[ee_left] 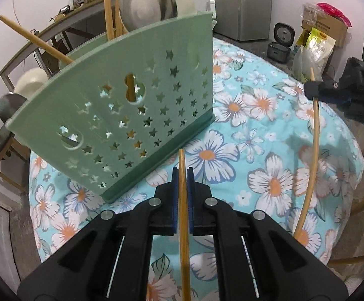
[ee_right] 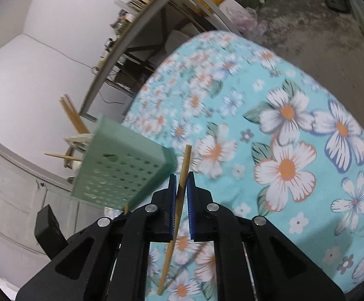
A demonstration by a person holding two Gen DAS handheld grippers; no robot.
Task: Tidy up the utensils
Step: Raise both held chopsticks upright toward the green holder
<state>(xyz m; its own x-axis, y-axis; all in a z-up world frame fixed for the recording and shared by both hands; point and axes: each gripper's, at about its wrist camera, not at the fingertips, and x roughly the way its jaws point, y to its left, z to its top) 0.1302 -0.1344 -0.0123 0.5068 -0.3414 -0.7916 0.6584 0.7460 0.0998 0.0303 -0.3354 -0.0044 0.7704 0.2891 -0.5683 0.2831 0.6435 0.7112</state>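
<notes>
Two bamboo chopsticks are off the flowered tablecloth (ee_left: 269, 135), one clamped in each hand-held gripper. The left gripper (ee_left: 182, 173) is clenched on the left chopstick (ee_left: 183, 200), whose long axis runs up between the blue pads and points toward the green holder (ee_left: 131, 105). The right gripper (ee_right: 181, 178) grasps the right chopstick (ee_right: 179, 200) near its upper end, the rest slanting down toward the cloth. Both sticks are slim, pale tan and plain. The star-punched holder stands on the cloth ahead of and above the left gripper, to the left of the right one; by the look of it the left hand is nearer. More chopsticks (ee_left: 110, 7), a steel bowl (ee_left: 146, 2) and a white bowl (ee_left: 30, 81) sit in or behind it. Each stick must be lifted over the rim to go in, it seems.
</notes>
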